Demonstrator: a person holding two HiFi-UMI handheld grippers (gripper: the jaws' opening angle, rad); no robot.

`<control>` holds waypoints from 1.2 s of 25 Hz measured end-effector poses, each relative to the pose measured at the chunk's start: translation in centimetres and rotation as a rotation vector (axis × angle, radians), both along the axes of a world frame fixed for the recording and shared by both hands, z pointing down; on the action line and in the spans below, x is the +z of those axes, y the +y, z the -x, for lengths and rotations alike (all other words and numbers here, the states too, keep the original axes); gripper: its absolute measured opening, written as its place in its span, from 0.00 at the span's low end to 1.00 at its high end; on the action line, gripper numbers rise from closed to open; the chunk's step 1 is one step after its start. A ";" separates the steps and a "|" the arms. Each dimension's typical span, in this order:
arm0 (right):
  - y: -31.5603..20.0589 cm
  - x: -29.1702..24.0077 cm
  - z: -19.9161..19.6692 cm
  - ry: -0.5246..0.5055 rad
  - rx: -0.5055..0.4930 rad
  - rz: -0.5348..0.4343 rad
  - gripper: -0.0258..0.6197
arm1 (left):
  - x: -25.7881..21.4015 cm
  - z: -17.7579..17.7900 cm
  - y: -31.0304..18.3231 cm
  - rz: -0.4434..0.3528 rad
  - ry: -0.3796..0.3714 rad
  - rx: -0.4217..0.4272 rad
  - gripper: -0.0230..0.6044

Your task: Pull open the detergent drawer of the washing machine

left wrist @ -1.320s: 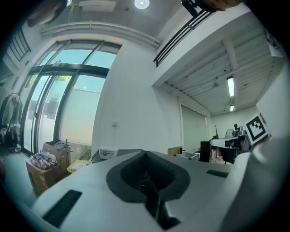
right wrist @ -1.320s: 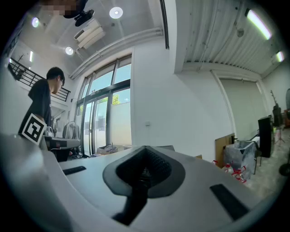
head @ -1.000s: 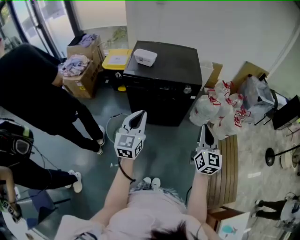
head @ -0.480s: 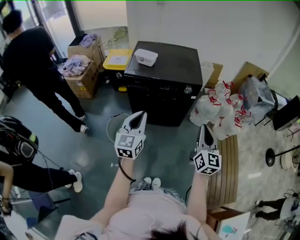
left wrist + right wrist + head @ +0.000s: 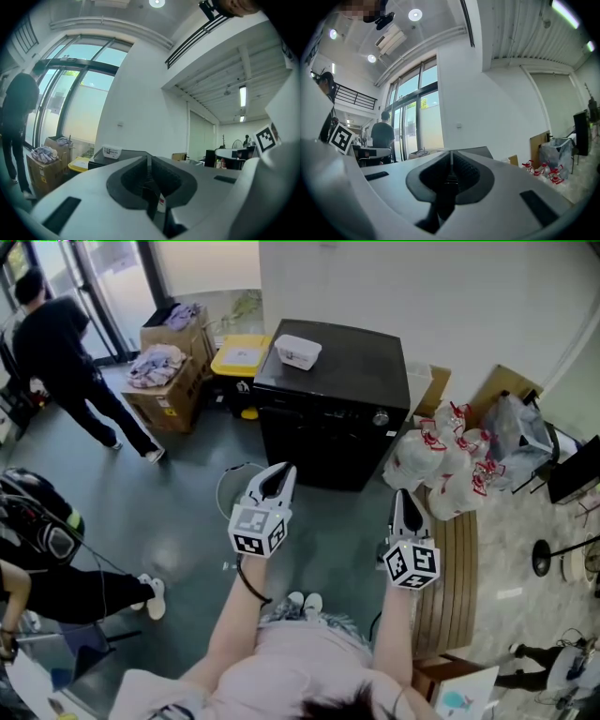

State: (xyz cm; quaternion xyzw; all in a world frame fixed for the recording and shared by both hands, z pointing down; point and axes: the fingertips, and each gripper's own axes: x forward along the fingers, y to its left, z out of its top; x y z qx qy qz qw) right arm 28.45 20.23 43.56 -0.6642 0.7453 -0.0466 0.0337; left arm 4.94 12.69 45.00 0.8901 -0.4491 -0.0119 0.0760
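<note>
Both tools are closed and empty. The left gripper (image 5: 279, 468) has its two smooth grey jaws pressed together along a thin seam, with nothing between the ribbed dark pads. The right gripper (image 5: 405, 493) looks the same in its own view. Each carries a white cube with black square markers. They are held level in the lower middle of the head view, pointing up-frame toward the washing machine (image 5: 337, 371) but well apart from it, with grey floor (image 5: 337, 521) between.

The washing machine is a boxy black appliance with a flat, matt top, standing against the white wall in the upper middle of the frame. Its front faces down-frame, toward the grippers. A narrow control strip (image 5: 319, 409) runs along the top of that front. Its long axis goes left to right, dipping slightly to the right, and a round metallic knob (image 5: 380, 416) sits at its right end. The detergent drawer cannot be picked out from the dark front.

A white rectangular container (image 5: 298, 352) rests on the machine's top near the left rear. Left of the machine are a yellow lid (image 5: 239, 354) and cardboard boxes (image 5: 169, 390) heaped with cloth. To its right lie knotted white plastic bags (image 5: 450, 470) with red print, above a slatted wooden bench (image 5: 448, 577).
</note>
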 end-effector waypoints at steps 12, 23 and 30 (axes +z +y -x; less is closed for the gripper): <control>-0.6 -1.7 0.8 -0.035 -0.020 -0.097 0.73 | -1.5 0.7 0.7 -0.030 0.079 0.043 0.60; -1.0 -0.9 0.2 -0.089 -0.026 -0.086 0.84 | -1.3 1.7 1.3 -0.028 0.097 -0.008 0.68; -2.2 0.2 0.9 -0.110 -0.083 -0.065 0.84 | -1.5 1.7 2.0 -0.045 0.080 -0.039 0.68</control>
